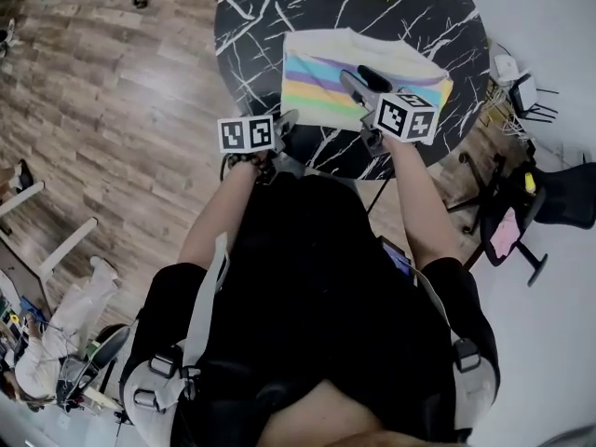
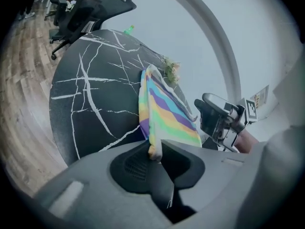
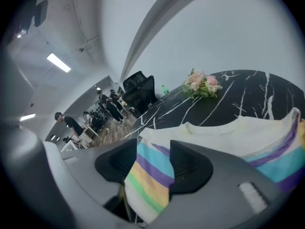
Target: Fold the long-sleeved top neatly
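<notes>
The left gripper [image 2: 155, 152] has its jaws pressed together on the near left corner of the long-sleeved top [image 1: 346, 74], pinching the hem. The top lies flat on the black marbled counter [image 1: 250, 28], stripes up, with its pale neckline at the far edge. Over the top's near right part, the right gripper [image 3: 148, 162] has its jaws spread with striped cloth between them, not gripped as far as I can judge. For a tidy fold, the right jaws should bite the hem as close to the top's right corner as the left does at its own. Both should then lift evenly so the edge stays straight.
</notes>
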### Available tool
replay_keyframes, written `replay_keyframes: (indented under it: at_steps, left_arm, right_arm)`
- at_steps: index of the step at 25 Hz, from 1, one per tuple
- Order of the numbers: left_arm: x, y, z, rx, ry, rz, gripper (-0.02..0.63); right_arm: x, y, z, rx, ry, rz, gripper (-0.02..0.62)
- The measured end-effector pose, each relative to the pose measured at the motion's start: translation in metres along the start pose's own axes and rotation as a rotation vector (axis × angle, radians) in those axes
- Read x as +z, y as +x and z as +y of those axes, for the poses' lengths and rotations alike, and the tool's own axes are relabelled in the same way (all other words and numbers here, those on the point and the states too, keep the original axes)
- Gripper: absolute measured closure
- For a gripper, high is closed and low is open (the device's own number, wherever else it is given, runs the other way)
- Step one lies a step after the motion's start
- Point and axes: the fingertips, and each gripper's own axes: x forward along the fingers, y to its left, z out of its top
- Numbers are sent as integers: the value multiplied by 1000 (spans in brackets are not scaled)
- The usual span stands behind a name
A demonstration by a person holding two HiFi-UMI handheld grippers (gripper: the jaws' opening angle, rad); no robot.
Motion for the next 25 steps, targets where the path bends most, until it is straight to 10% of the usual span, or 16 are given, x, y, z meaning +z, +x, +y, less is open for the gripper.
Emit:
replay_keyframes:
  at_steps: [9,25]
  left_arm:
    - [-9,-12,-8,7,52,-18,549]
    - [-11,-18,1,25,60,-2,548]
  right_arm:
    - [-4,89,43,33,-185,226,411]
    - [-24,173,43,-284,-372,366,408]
